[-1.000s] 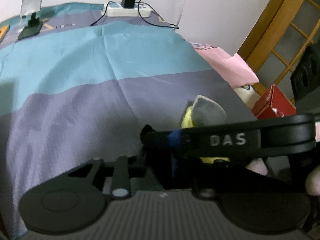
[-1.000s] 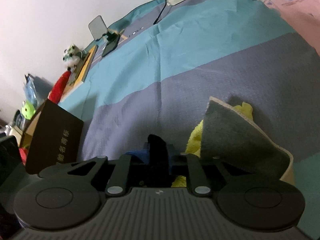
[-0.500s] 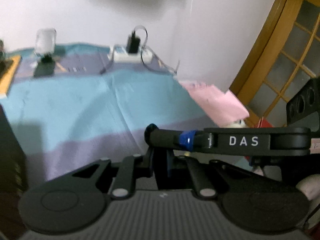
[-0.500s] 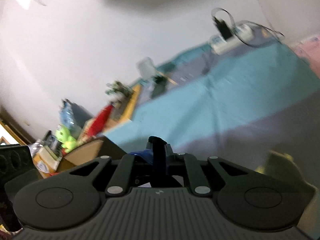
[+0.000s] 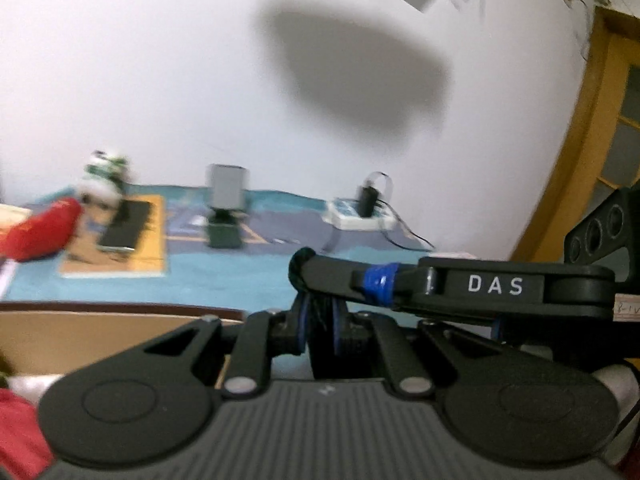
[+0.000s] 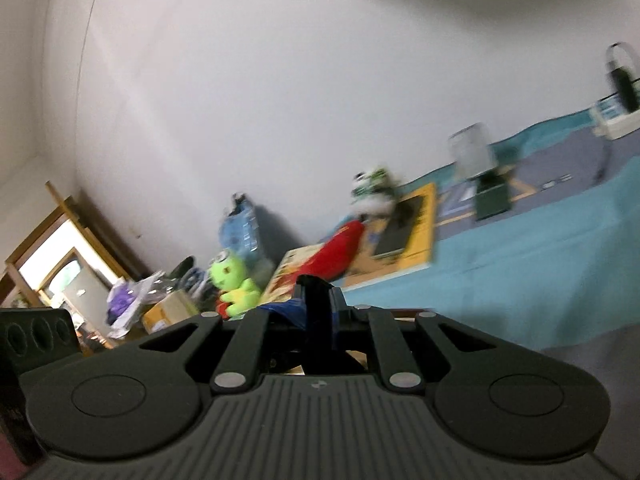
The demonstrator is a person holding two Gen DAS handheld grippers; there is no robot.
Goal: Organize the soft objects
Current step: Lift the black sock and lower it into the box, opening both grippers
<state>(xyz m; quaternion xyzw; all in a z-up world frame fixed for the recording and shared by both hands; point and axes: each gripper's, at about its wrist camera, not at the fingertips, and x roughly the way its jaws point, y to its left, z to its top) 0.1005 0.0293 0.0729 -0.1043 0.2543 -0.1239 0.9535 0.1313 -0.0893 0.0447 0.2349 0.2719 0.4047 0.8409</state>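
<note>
Both views are tilted up at the white wall and blurred. My left gripper (image 5: 318, 312) is shut and empty, with the right gripper's finger (image 5: 340, 276) lying across in front of it. My right gripper (image 6: 318, 300) is shut and empty. Soft toys sit at the bed's far left: a red plush (image 5: 38, 228) (image 6: 340, 250), a white and green plush (image 5: 102, 178) (image 6: 374, 192) and a bright green plush (image 6: 234, 286). The grey and yellow cloth is out of view.
A teal and purple bedsheet (image 5: 240, 284) (image 6: 540, 264) covers the bed. On it are an orange book with a phone (image 5: 124, 236), a phone stand (image 5: 224, 204) and a power strip (image 5: 358, 216). A brown cardboard box (image 5: 100, 336) is at near left. A wooden door frame (image 5: 576, 160) stands right.
Both grippers have swung upward and to the left, away from the grey and yellow cloth, which has dropped out of view. The wall and the toys at the bed's far left have come into view.
</note>
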